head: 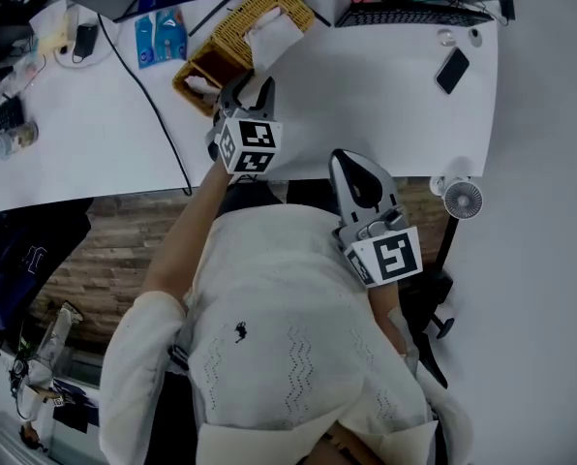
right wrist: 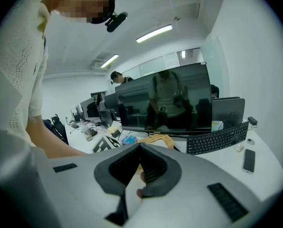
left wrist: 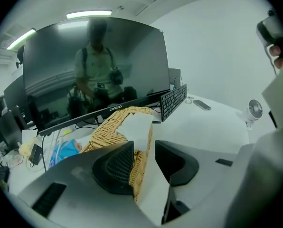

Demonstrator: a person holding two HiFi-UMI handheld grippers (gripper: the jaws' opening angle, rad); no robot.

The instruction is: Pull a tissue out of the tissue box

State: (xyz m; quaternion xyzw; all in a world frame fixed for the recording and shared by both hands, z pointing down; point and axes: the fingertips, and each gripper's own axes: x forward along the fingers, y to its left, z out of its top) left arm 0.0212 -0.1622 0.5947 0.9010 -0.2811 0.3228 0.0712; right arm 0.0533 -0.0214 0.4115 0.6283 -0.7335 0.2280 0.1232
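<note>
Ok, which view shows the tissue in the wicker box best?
The left gripper view: the tissue stands close, just beyond the open left claw. The head view shows it small and far; the right gripper view shows just the wicker box edge.

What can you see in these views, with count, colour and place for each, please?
desk: one, white, beneath everything.
tissue box: one, tan wicker, desk's far side.
tissue: one, white, sticking out of box.
monitor: one, black, behind box.
keyboard: one, black, right of box.
phone: one, black, desk's right end.
fan: one, white, near right corner.
left hand-held gripper: one, grey, open, before box.
right hand-held gripper: one, grey, shut, near body.
</note>
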